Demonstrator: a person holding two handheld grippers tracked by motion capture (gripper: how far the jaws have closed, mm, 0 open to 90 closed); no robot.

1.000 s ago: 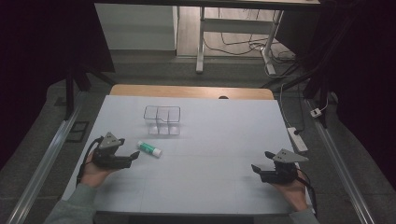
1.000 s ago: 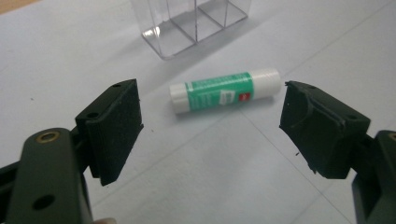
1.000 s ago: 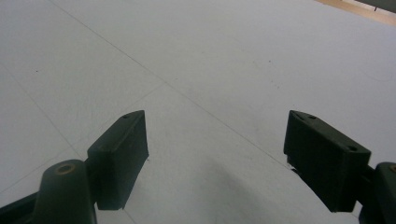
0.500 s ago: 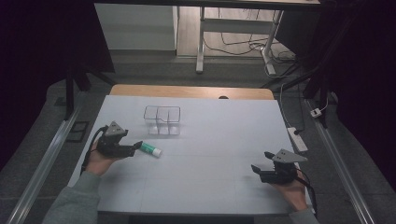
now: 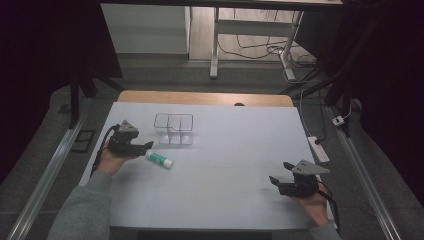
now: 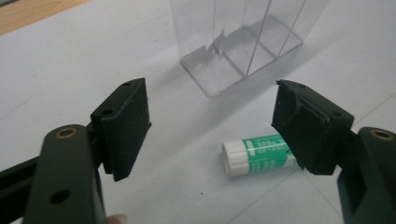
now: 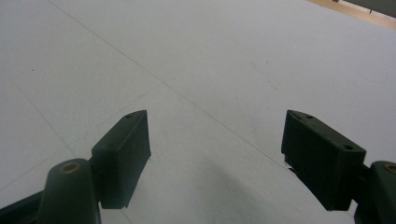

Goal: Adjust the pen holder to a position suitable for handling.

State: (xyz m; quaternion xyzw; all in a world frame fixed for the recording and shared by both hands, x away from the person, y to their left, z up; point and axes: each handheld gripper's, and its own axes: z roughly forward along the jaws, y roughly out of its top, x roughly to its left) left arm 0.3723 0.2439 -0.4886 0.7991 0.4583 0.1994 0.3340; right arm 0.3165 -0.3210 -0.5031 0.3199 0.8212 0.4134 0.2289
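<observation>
The glue stick (image 5: 159, 159) lies flat on the white table (image 5: 225, 150), at about nine o'clock from the table's middle, just near-side of the clear box (image 5: 173, 128) and apart from it. It is a short tube with a white cap and a green-and-white label (the print is too small for me to read). In the left gripper view it (image 6: 259, 155) sits low and toward my right jaw, cap pointing inward.

My left gripper (image 5: 142, 147) hangs just at the stick's nine o'clock end, jaws spread wide with nothing between them. The worry I see: the stick is off-centre in the gap, so closing now could catch only its tail and roll or flick the round tube away, perhaps against the box.

My right gripper (image 5: 276, 181) rests at five o'clock, well apart, jaws also wide over bare table.
</observation>
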